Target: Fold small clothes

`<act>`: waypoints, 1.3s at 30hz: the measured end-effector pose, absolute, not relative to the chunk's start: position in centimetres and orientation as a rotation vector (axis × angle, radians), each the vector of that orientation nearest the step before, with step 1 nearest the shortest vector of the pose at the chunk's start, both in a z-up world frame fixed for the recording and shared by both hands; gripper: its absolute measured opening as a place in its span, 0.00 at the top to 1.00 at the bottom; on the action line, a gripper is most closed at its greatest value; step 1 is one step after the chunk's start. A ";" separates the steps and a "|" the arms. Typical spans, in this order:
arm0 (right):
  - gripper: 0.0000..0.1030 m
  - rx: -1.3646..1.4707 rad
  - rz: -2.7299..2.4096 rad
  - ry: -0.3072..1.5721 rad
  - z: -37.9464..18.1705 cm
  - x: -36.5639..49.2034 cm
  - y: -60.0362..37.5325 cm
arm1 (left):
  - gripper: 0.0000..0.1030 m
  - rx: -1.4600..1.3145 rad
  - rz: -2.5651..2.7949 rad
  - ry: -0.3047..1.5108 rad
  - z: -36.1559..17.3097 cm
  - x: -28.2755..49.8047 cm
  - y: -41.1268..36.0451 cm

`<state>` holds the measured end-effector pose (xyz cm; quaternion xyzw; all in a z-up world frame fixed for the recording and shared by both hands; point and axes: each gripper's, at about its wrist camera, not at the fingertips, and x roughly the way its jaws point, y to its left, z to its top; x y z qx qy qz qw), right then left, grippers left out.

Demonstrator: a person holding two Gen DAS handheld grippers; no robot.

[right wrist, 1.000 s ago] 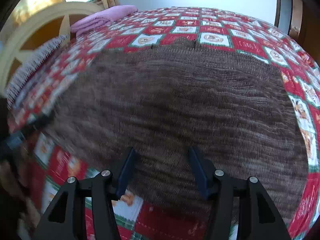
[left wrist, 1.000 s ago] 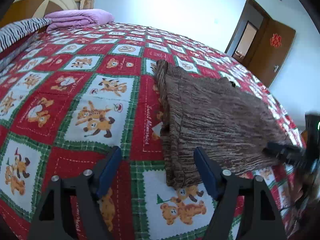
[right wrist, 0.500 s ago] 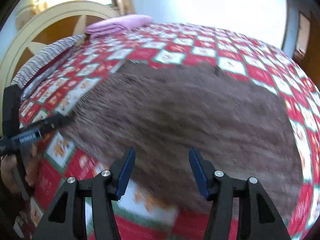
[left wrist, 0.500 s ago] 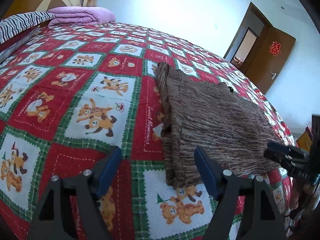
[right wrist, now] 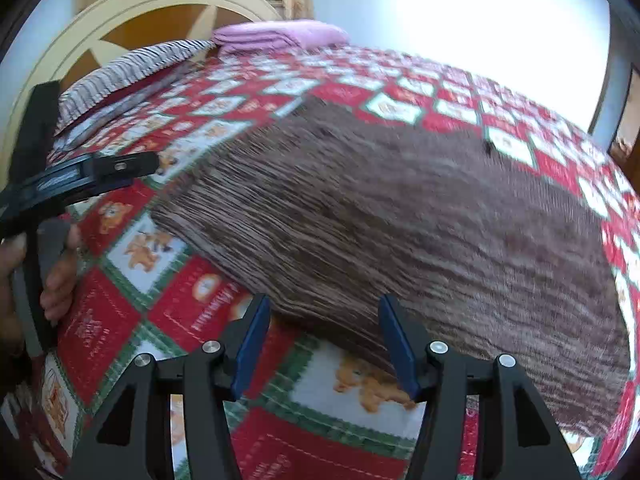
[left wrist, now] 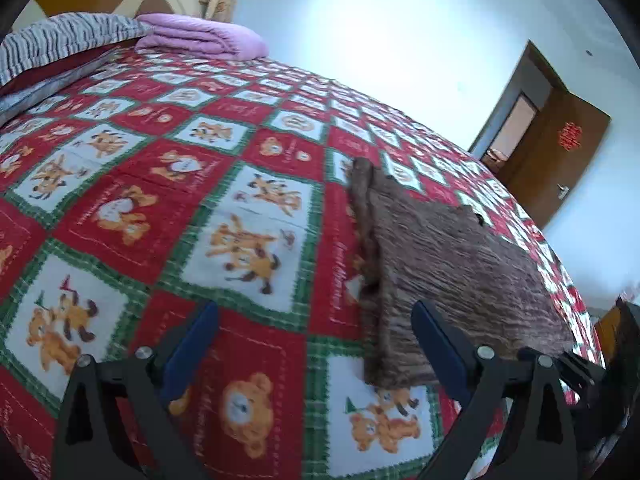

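The brown knit garment (left wrist: pixel 460 276) lies flat on the bed cover (left wrist: pixel 168 200), already doubled over, with a thick bunched fold along its left side. The left gripper (left wrist: pixel 316 350) hovers at the garment's near left corner with its fingers spread wide and nothing between them. The right gripper (right wrist: pixel 322 340) hangs over the garment's near edge, also spread and empty.

Risks, as I judge them:
- The bunched left fold looks uneven. Pinching only the top layer there would let the lower layers slide out and undo the shape.
- The knit looks soft and stretchy. Lifting 1 corner ahead of the other would drag the piece askew on the cover.
- Both grippers sit close to the same near edge of the garment, so they could knock together when closing.
- A finger dug too deep could catch the cover along with the garment.

Count: 1 brown garment, 2 grippers, 1 bed cover, 1 folded pink blanket (left wrist: pixel 200 38) and 1 striped pillow (left wrist: pixel 60 38) far beyond the garment by the headboard (right wrist: pixel 132 28), and 1 open wooden door (left wrist: pixel 556 152) behind the garment.
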<state>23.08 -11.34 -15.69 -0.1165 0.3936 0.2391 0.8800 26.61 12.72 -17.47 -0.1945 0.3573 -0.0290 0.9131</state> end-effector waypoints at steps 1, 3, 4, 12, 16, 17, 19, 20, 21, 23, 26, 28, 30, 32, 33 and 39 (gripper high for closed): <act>0.44 -0.250 0.514 0.810 -15.4 22.8 -10.9 | 0.04 -0.394 -0.049 0.742 -17.3 26.9 13.0; 0.44 -0.279 0.542 0.799 -15.0 22.4 -9.5 | 0.04 -0.346 -0.020 0.744 -16.7 27.7 13.2; 0.44 -0.293 0.547 0.795 -15.0 22.4 -8.9 | 0.04 -0.324 -0.010 0.743 -16.5 28.0 13.3; 0.44 -0.481 0.560 0.750 -16.2 22.0 -2.9 | 0.04 -0.223 -0.011 0.746 -14.9 32.1 13.5; 0.44 -0.557 0.531 0.706 -16.8 22.0 -0.6 | 0.04 -0.265 -0.074 0.796 -15.9 33.7 12.9; 0.44 -0.556 0.528 0.699 -16.8 22.3 -0.3 | 0.04 -0.267 -0.082 0.808 -16.3 34.2 12.7; 0.44 -0.551 0.525 0.695 -16.8 22.8 0.2 | 0.04 -0.272 -0.101 0.823 -16.6 34.8 12.2; 0.44 -0.553 0.519 0.689 -16.9 23.0 0.6 | 0.04 -0.272 -0.107 0.830 -16.8 35.1 11.9; 0.44 -0.557 0.518 0.686 -17.0 23.2 0.9 | 0.04 -0.265 -0.114 0.838 -17.0 35.6 11.7; 0.44 -0.569 0.515 0.674 -17.1 23.4 1.4 | 0.04 -0.259 -0.135 0.852 -17.1 36.2 11.3; 0.44 -0.572 0.510 0.665 -17.4 23.5 1.7 | 0.04 -0.243 -0.159 0.865 -17.3 37.4 10.8; 0.44 -0.572 0.510 0.656 -17.6 23.3 1.8 | 0.04 -0.232 -0.172 0.872 -17.5 38.2 10.4; 0.44 -0.572 0.508 0.651 -17.7 23.3 1.8 | 0.04 -0.222 -0.190 0.873 -17.4 39.0 10.0; 0.44 -0.573 0.507 0.651 -17.8 23.2 1.9 | 0.07 -0.199 -0.212 0.868 -17.3 39.8 9.5; 0.44 -0.570 0.507 0.652 -17.8 23.1 1.9 | 0.10 -0.179 -0.218 0.861 -17.1 40.2 9.1; 0.44 -0.570 0.501 0.647 -18.0 22.8 2.1 | 0.24 -0.157 -0.270 0.858 -17.0 42.4 7.8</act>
